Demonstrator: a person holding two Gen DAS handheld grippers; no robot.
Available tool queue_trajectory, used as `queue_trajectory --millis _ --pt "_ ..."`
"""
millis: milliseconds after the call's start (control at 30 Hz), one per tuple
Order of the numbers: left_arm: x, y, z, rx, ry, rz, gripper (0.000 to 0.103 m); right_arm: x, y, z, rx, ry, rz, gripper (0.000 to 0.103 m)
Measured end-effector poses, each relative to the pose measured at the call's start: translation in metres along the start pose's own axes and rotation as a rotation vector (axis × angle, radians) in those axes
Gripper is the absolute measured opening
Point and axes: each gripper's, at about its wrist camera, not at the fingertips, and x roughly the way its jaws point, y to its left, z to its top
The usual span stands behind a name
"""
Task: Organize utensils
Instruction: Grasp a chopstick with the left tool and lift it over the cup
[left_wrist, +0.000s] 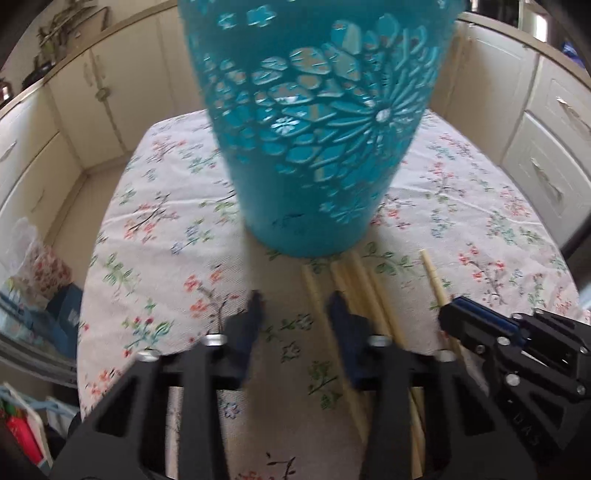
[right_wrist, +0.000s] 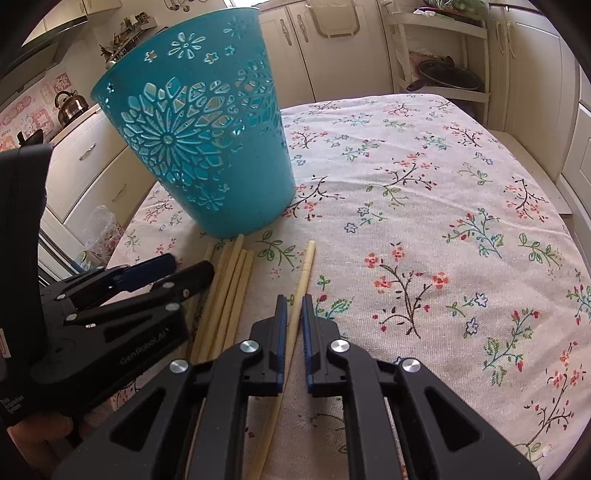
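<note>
While the right gripper (right_wrist: 291, 310) has its fingers pinched on a single chopstick (right_wrist: 303, 269), that stick runs lengthwise btwn the pads, far tip aimed at the teal basket (right_wrist: 207, 147) and near end passing back under the gripper body. Long axis is roughly in line w/ the fingers, so a lift should, I judge, bring it up tip-forward toward the basket.

Left gripper (left_wrist: 295, 306) sits just left of the right one, above the bundle of chopsticks (right_wrist: 231, 291) on the bench (right_wrist: 424, 206). Its fingers stand partly spread; whether they pinch a stick I can't tell — one stick looks to pass btwn them, the rest lie beside or under its right finger.

Bundle lies parallel to the held stick, its far ends touching or nearly at the basket's base. Basket is upright, straight ahead of both grippers, mouth high above the sticks. Right hand is nearer the lone stick, left nearer the bundle.
</note>
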Motion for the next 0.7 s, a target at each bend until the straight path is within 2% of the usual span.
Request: queue_trajectory --millis 33,133,367,500,700 --pt "0.000 0.001 0.000 0.004 -0.002 -0.023 0.012 0.000 0.000 0.000 -0.002 -0.001 -0.001 0.009" --pt "-0.002 0.012 -0.001 -0.005 0.007 -0.063 0.006 -0.001 0.001 -0.001 -0.012 -0.003 -0.008 0.009" --pt "-0.005 0.034 -0.002 -0.053 0.038 -0.056 0.006 0.003 0.004 0.003 -0.021 -0.013 -0.012 0.014" --pt "-0.001 0.031 0.003 -0.025 0.031 -0.025 0.005 0.004 0.007 0.003 -0.054 -0.012 -0.023 0.014" --pt "-0.006 0.041 -0.003 -0.091 0.038 0.003 0.006 0.005 0.004 0.006 -0.048 -0.012 -0.021 0.015"
